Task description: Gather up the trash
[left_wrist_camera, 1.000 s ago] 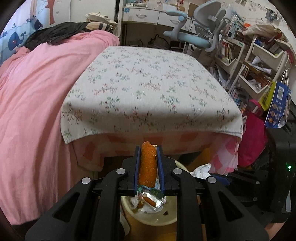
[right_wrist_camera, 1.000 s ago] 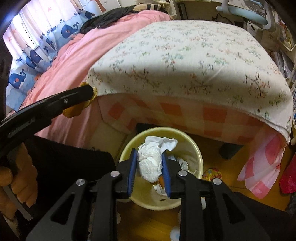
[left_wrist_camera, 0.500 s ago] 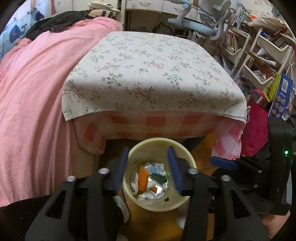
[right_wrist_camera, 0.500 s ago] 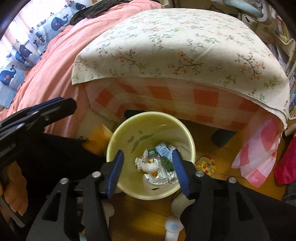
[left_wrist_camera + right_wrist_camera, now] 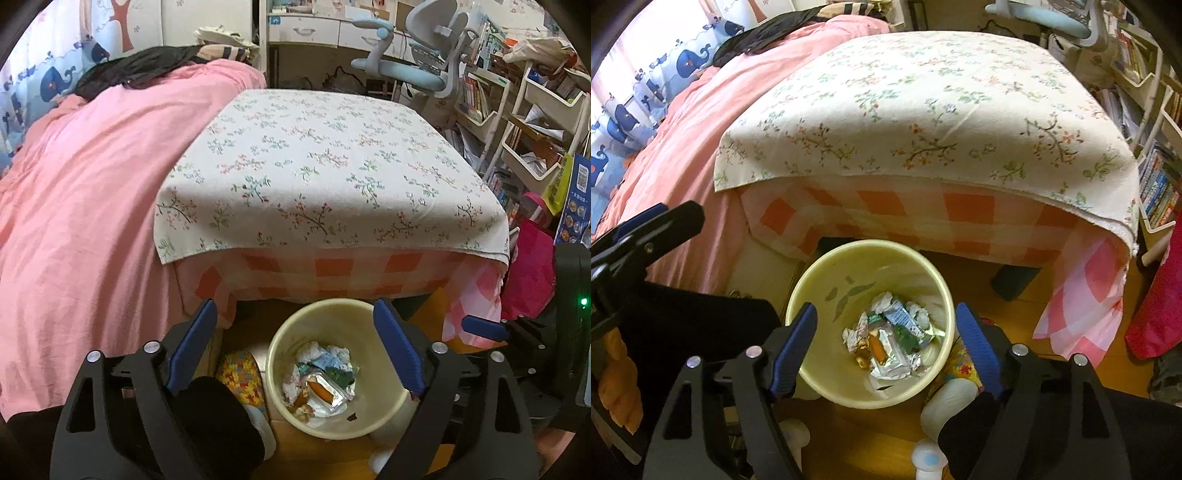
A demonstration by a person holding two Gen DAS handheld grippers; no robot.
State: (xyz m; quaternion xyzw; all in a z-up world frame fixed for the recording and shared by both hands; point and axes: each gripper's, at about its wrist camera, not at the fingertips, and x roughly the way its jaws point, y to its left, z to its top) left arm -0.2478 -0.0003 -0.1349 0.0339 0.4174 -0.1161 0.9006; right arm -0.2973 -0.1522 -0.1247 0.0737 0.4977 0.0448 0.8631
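Observation:
A pale yellow waste bin (image 5: 280,373) stands on the wooden floor in front of the table; it also shows in the right wrist view (image 5: 827,273). Inside lie crumpled white tissue (image 5: 312,349), foil wrappers (image 5: 897,360) and an orange snack stick (image 5: 319,387), also seen in the right wrist view (image 5: 876,346). My left gripper (image 5: 295,349) is open and empty above the bin. My right gripper (image 5: 886,350) is open and empty above the bin too.
A low table with a floral cloth (image 5: 325,173) over a checked cloth stands behind the bin. A pink blanket (image 5: 81,206) lies to the left. Shelves (image 5: 535,122) and a red bag (image 5: 532,269) are at the right. A patterned slipper (image 5: 240,376) lies beside the bin.
Both grippers opened. The orange snack stick dropped from the left gripper and the white tissue from the right gripper into the bin. Both jaws have since spread wider.

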